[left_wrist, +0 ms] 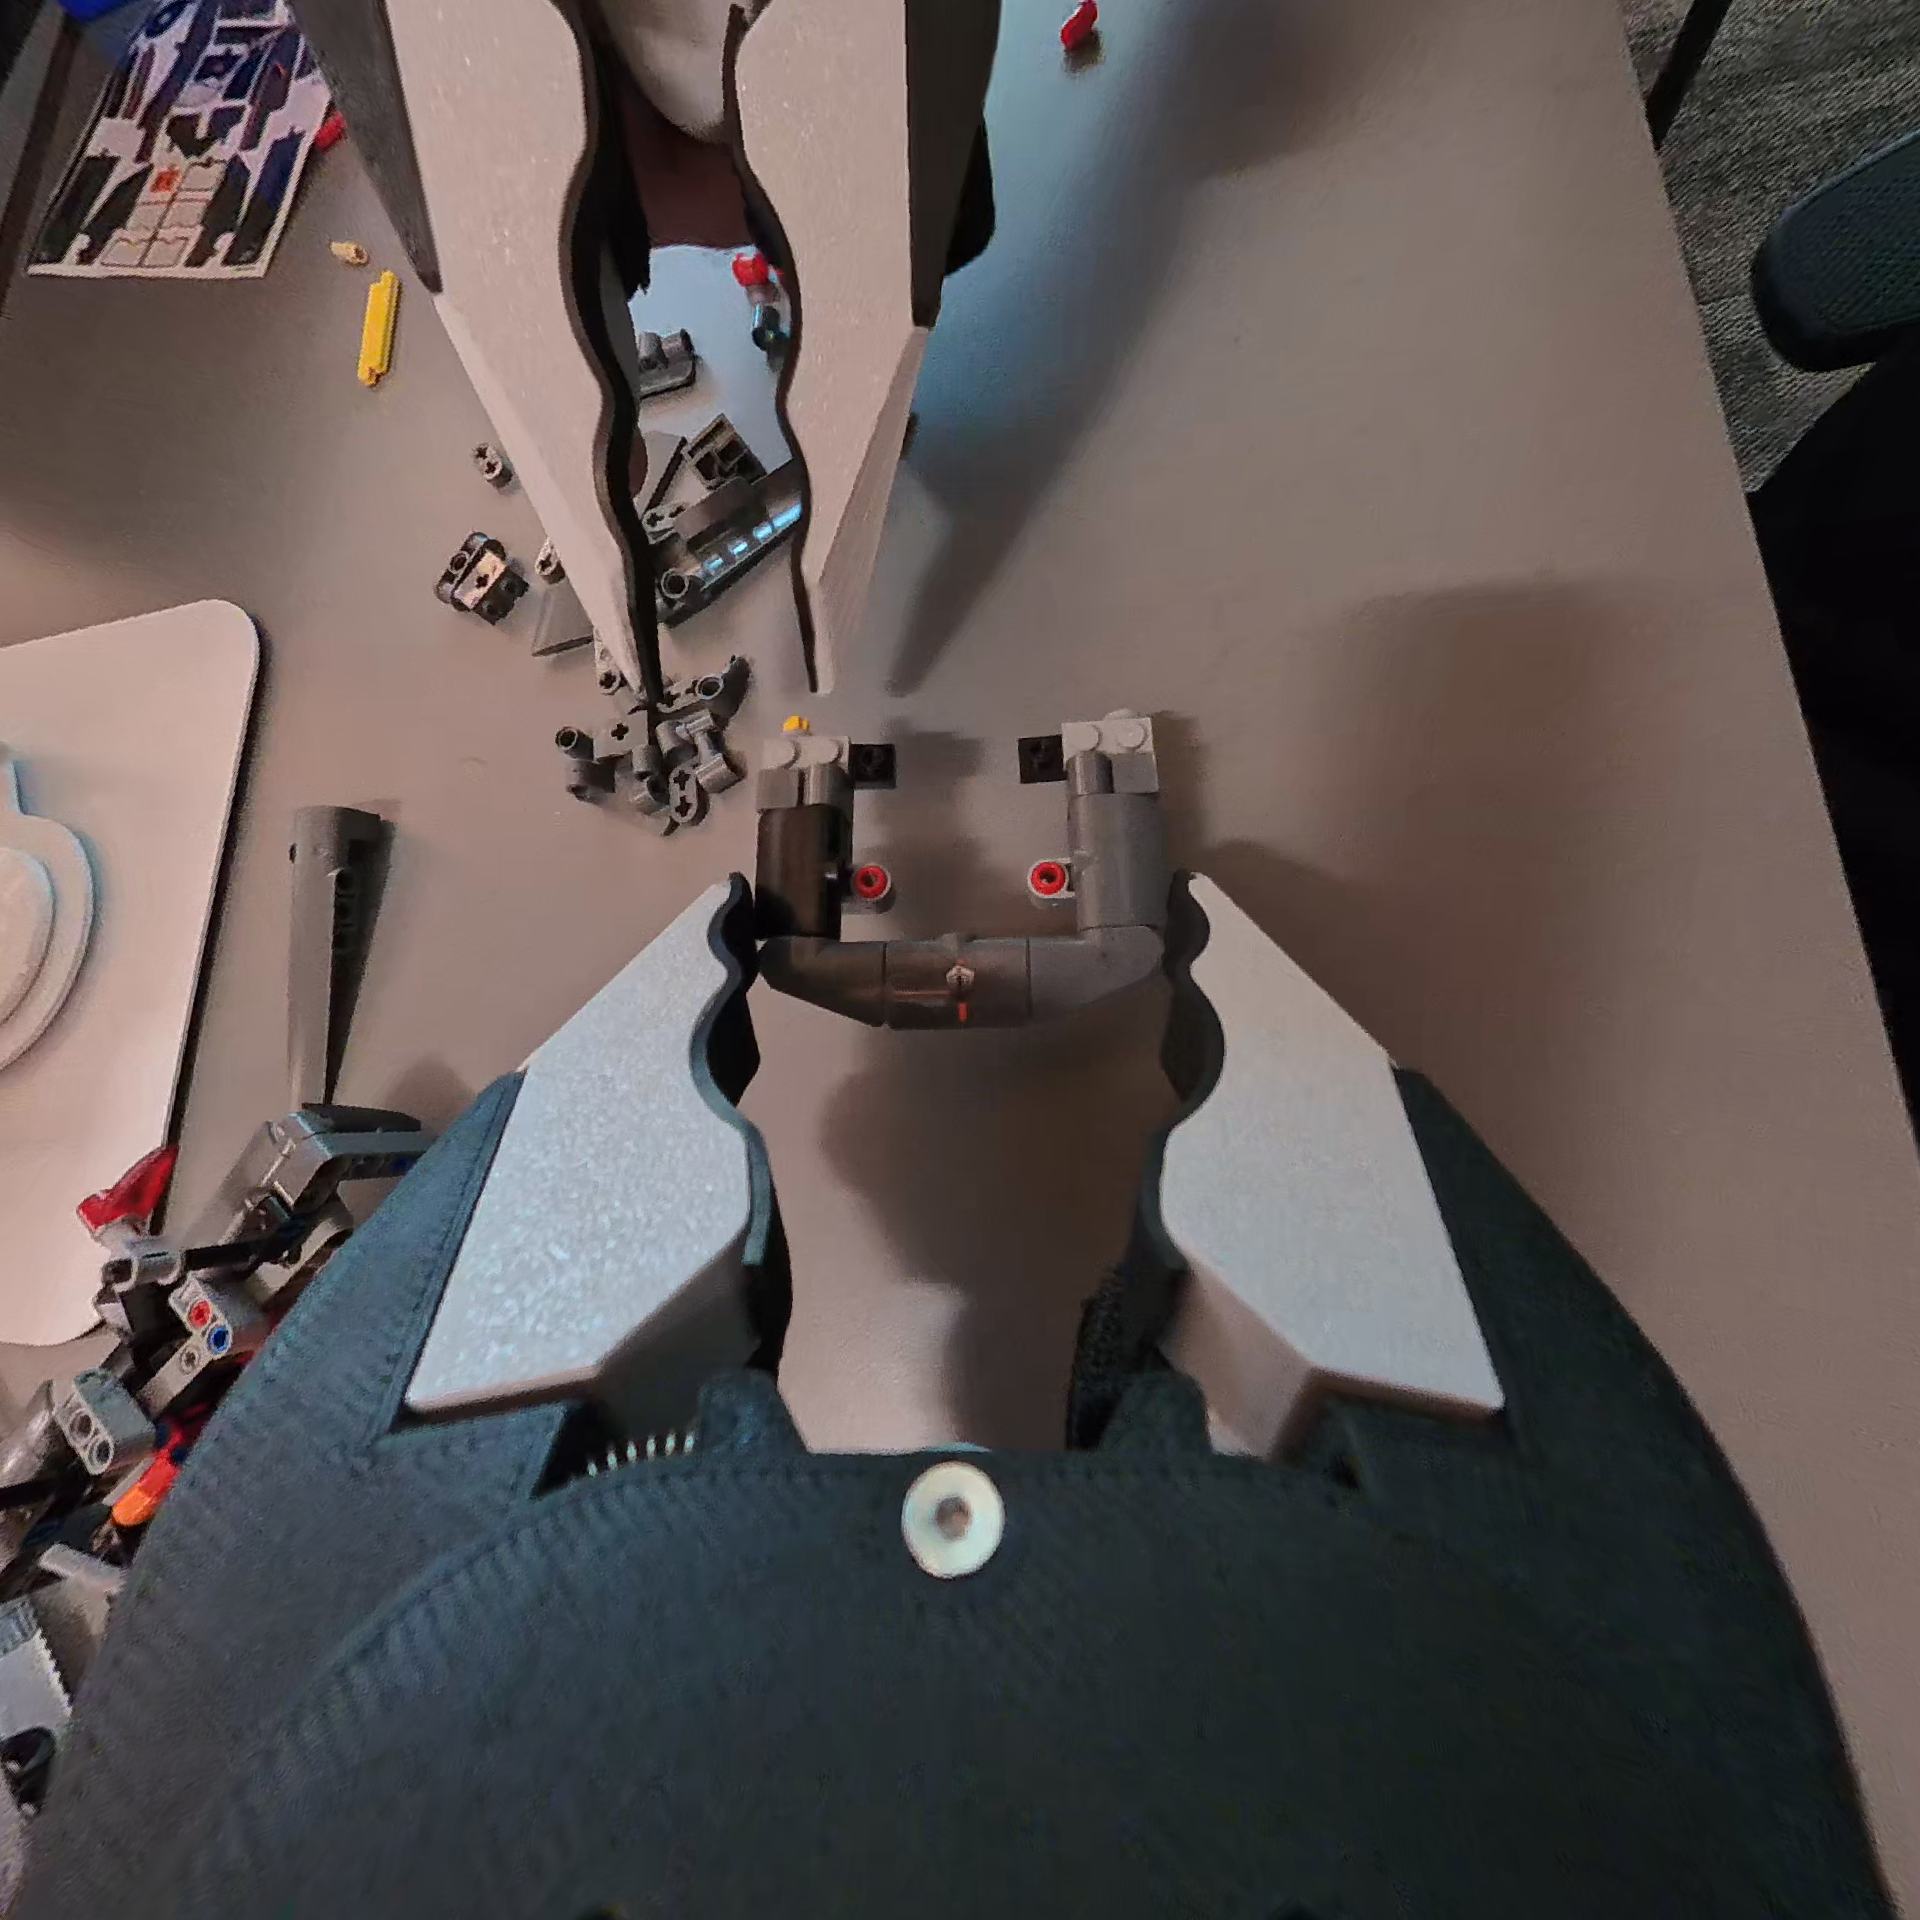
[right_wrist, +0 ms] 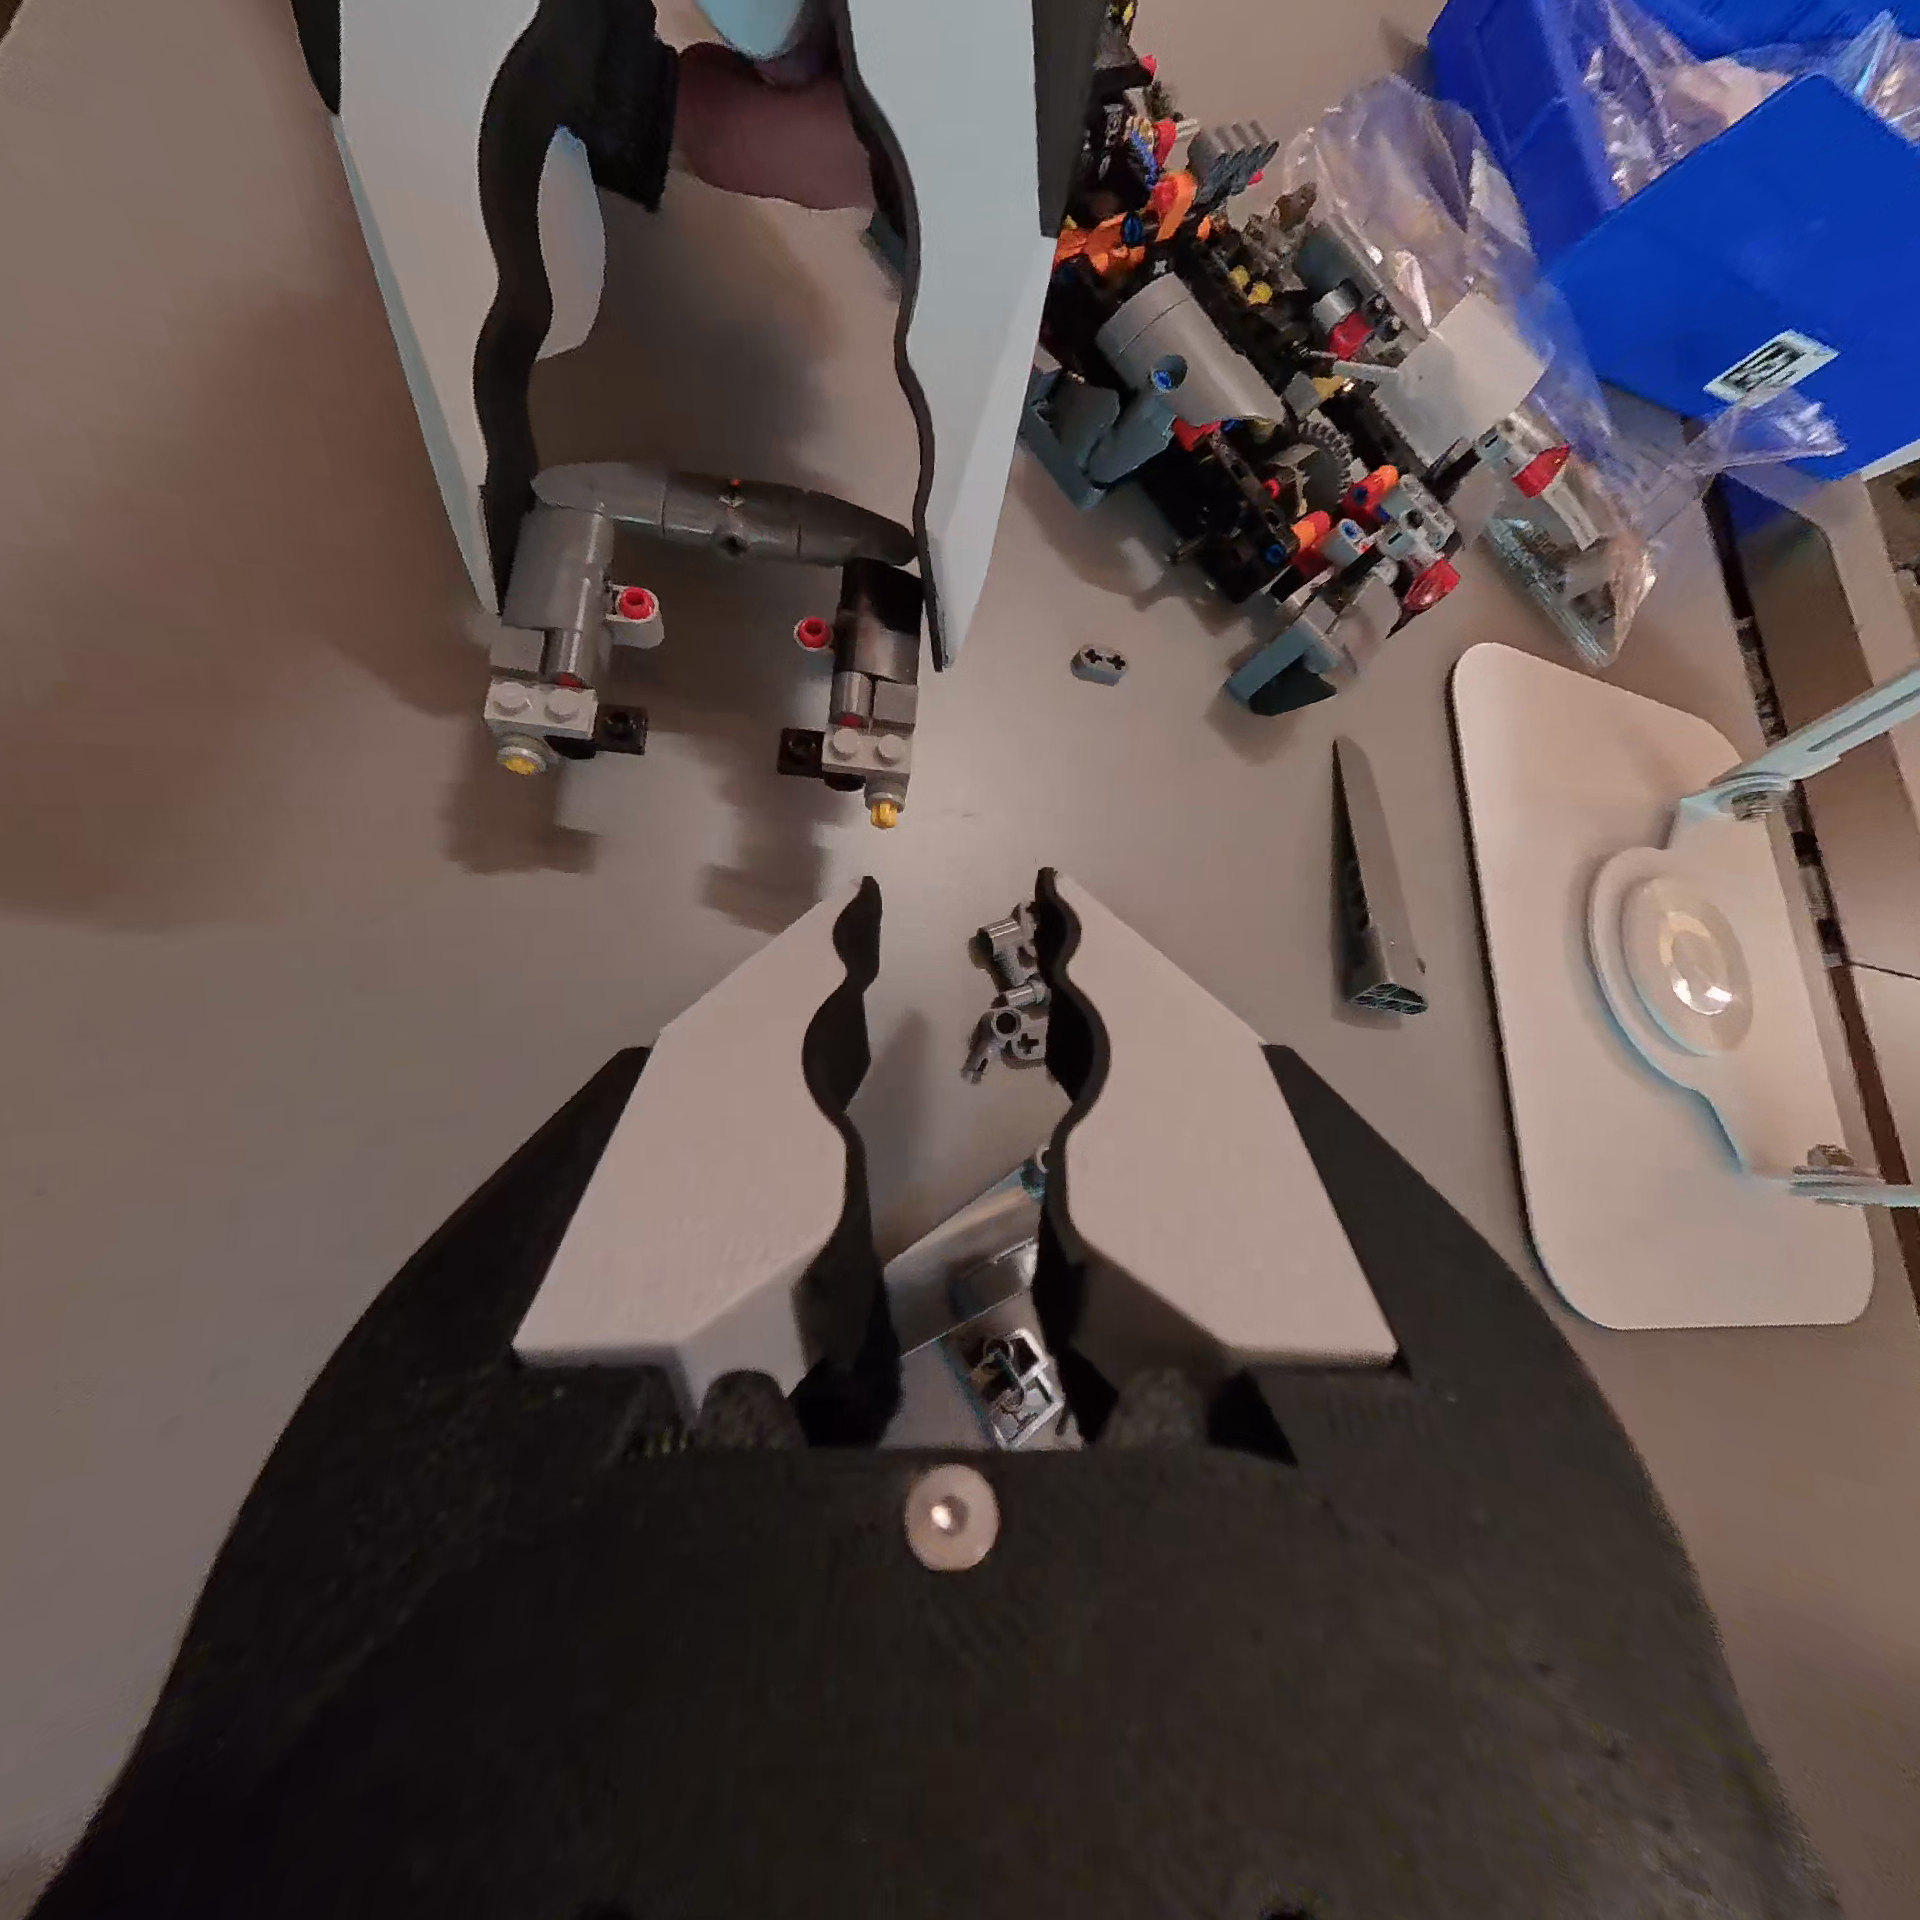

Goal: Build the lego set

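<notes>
Landmark: the grey U-shaped brick assembly, made of curved tube pieces with two red pins facing inward between its limbs and a black square plate at the tip of each limb; it lies flat on the beige tabletop.

Left of the landmark, in the left wrist view: a grey tapered wedge panel lies well apart, and a loose cluster of small grey connector pieces sits just beside the tip of the U's left limb.

At the landmark: your left gripper spans the closed base of the U, jaws spread wide. The left fingertip touches the dark elbow of the base; the right fingertip stands at the lighter elbow, and contact there cannot be told. The long axis of the base runs across the jaws, from pad to pad; the two limbs point away from you.

Beyond the open end of the U: your right gripper faces the limb tips, near but apart. Its jaws are parted and clamp nothing; the grey connector pieces lie on the table below, close against its right pad. The left gripper is therefore the nearer to the U.
</notes>
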### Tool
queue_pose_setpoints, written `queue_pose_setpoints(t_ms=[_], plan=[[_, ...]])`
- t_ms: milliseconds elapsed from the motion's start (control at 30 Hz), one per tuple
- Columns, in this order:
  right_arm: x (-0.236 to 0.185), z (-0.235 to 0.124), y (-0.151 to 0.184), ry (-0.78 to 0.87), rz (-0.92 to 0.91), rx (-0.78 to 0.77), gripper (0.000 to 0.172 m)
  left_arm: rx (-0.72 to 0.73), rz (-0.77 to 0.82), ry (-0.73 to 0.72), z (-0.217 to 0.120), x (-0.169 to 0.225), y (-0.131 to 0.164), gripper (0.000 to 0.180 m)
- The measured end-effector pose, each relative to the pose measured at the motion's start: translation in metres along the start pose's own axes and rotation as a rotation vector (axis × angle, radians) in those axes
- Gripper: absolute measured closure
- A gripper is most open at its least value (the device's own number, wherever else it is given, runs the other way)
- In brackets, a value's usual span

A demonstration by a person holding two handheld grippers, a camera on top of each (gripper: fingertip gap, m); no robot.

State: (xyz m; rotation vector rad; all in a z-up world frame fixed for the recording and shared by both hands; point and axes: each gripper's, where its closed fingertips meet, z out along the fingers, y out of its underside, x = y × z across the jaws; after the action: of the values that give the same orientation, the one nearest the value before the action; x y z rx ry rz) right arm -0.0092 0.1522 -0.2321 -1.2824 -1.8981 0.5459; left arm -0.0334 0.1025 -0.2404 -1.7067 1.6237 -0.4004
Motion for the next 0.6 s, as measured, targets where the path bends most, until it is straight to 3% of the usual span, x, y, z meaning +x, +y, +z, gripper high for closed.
queue_pose_setpoints(t_ms=[367, 600], plan=[[0.014, -0.005, -0.004, 0.101, -0.041, 0.076, 0.147, 0.052, 0.018, -0.088, -0.011, 0.019, -0.029, 0.103], [0.022, -0.006, -0.002, 0.149, -0.053, 0.093, 0.146, 0.101, -0.074, -0.194, -0.047, 0.019, -0.015, 0.103]])
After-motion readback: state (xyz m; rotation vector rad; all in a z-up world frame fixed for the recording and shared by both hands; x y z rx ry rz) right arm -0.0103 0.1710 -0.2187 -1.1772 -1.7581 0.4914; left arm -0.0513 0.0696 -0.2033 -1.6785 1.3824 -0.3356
